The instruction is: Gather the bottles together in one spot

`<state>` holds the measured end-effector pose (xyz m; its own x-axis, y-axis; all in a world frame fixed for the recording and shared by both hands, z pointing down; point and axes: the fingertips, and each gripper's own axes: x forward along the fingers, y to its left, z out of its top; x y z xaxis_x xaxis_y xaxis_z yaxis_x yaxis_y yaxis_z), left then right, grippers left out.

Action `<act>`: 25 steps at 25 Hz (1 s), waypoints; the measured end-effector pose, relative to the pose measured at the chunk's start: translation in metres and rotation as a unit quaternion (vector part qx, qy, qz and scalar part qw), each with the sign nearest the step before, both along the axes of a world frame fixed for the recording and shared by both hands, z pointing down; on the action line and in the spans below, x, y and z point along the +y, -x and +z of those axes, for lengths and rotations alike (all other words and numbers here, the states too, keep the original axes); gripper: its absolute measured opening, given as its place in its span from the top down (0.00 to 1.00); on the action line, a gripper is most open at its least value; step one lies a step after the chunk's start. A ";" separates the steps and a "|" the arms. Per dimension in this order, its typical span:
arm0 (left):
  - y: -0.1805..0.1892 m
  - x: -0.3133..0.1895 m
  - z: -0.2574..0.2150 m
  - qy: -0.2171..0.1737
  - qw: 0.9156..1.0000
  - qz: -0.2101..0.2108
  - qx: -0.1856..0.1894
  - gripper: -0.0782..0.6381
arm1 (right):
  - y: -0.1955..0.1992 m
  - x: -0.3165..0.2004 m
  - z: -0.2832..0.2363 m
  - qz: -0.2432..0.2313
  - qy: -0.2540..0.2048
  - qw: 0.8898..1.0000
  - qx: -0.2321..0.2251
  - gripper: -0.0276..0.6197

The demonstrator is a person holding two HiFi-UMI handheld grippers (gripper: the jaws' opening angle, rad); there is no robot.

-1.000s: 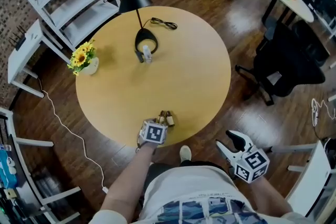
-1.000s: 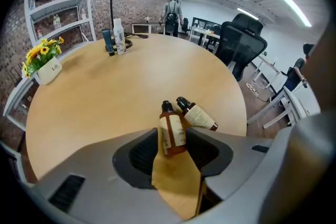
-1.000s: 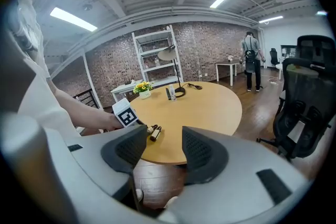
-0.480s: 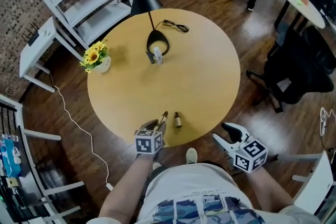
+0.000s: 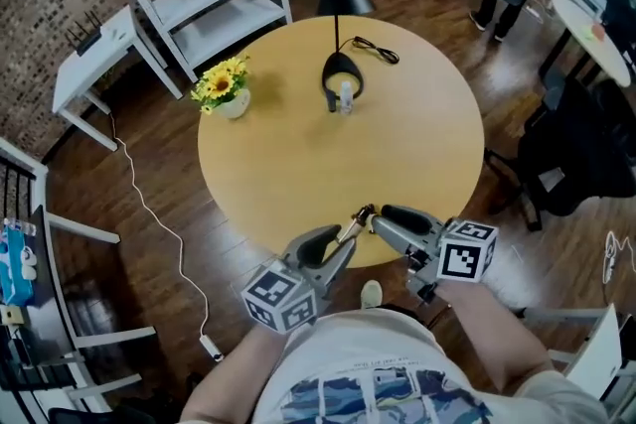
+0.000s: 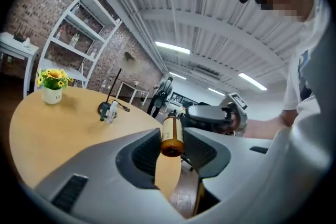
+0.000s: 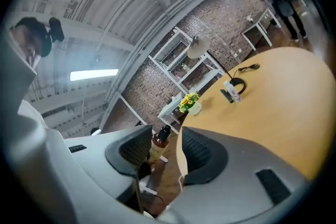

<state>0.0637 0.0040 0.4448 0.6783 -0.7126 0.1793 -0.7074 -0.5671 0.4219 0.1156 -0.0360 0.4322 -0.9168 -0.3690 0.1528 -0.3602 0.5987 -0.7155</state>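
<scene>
head view, left gripper (image 5: 344,243): i see it clenched on the amber bottle (image 5: 356,225), held over the near rim of the round table (image 5: 298,164).
head view, right gripper (image 5: 376,218): faces the left gripper, tips just beside the amber bottle.
head view, far side: a white bottle (image 5: 345,95) stands at the lamp base (image 5: 336,74), well apart from the amber one.
left gripper view: both pads press the amber bottle's sides, with its bottom toward my camera.
right gripper view: jaws apart, just been closing. the amber bottle stands in the gap near one pad, not squeezed.
</scene>
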 end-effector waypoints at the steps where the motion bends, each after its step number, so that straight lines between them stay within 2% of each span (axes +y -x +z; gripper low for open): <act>1: 0.006 0.008 -0.006 -0.010 1.000 0.008 0.005 0.70 | 0.014 0.005 -0.003 -0.006 0.014 1.000 -0.015 0.69; 4: 0.026 0.027 -0.012 -0.027 0.999 0.028 0.011 0.70 | 0.049 0.026 -0.009 -0.027 0.043 0.998 -0.044 0.71; 5: 0.032 0.032 -0.011 -0.029 0.999 0.034 0.012 0.70 | 0.058 0.032 -0.011 -0.029 0.046 0.997 -0.051 0.78; 10: 0.060 0.059 -0.004 -0.033 0.996 0.077 -0.001 0.70 | 0.088 0.061 -0.012 -0.026 0.038 0.998 -0.045 0.85; 15: 0.082 0.077 0.008 -0.028 0.993 0.106 -0.044 0.69 | 0.107 0.079 -0.014 -0.007 -0.003 1.000 0.001 0.85; 19: 0.099 0.082 0.027 -0.005 0.991 0.111 -0.072 0.69 | 0.104 0.079 -0.012 0.018 -0.037 0.998 0.048 0.85; 25: 0.115 0.067 0.054 0.056 0.989 0.095 -0.102 0.69 | 0.073 0.037 -0.005 0.054 -0.100 0.983 0.142 0.85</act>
<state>-0.0510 0.0712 0.4989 0.7399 -0.5431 0.3970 -0.6690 -0.6559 0.3497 0.0424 0.0011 0.4274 -0.8010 -0.5109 0.3120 -0.5982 0.6636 -0.4491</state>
